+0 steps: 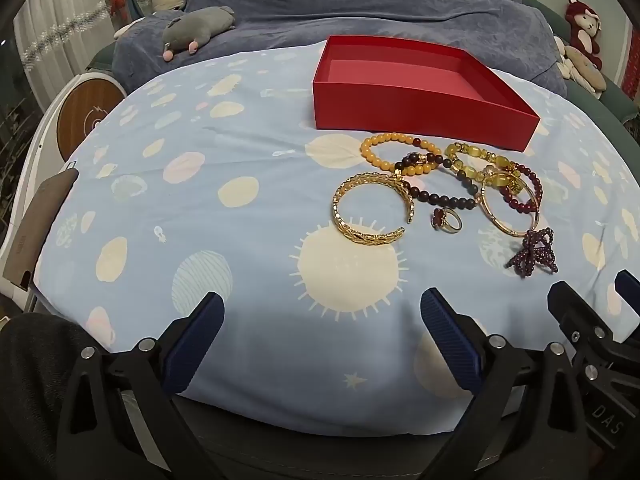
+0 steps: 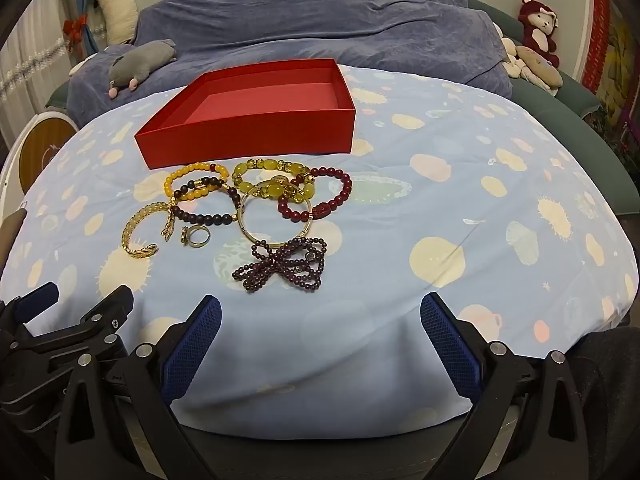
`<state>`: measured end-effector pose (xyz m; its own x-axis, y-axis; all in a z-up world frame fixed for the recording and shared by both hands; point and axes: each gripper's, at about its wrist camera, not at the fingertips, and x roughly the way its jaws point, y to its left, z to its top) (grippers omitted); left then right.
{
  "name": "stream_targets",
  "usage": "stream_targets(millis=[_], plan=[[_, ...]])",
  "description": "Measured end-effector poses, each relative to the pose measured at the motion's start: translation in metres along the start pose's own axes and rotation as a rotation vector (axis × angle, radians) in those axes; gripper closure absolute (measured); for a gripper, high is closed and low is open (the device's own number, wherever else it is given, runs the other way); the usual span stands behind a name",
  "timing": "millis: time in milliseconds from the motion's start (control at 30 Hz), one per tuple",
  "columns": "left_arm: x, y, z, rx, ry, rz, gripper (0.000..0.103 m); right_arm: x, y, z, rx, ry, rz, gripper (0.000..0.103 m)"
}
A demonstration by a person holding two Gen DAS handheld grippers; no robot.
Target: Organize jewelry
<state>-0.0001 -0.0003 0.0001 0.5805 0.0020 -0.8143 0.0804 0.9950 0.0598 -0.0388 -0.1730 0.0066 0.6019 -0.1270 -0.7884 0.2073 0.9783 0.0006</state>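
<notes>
Gold cuff (image 1: 370,210), beaded bracelets (image 2: 256,192) tangled, nr red box (image 1: 416,92)

Red box (image 1: 416,114), pale-blue planet-print sheet (image 1: 240,240), gold bangle (image 1: 370,208)

Jewelry pile (image 2: 248,216) on bedsheet (image 2: 440,208), box (image 2: 256,120) just behind.

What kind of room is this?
Most likely a bedroom: the jewelry and red box lie on a bed with a patterned sheet, a rumpled blue blanket behind, and plush toys along the edge.
</notes>
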Motion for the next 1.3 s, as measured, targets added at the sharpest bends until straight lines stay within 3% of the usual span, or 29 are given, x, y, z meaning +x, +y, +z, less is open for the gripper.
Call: stream_targets(millis=[1300], plan=[[-0.0065, 0.0017, 0.0022, -0.010, -0.022, 0.009, 0.012, -0.0038, 0.0006, 0.0010, -0.002, -0.011, 0.010, 0.007]])
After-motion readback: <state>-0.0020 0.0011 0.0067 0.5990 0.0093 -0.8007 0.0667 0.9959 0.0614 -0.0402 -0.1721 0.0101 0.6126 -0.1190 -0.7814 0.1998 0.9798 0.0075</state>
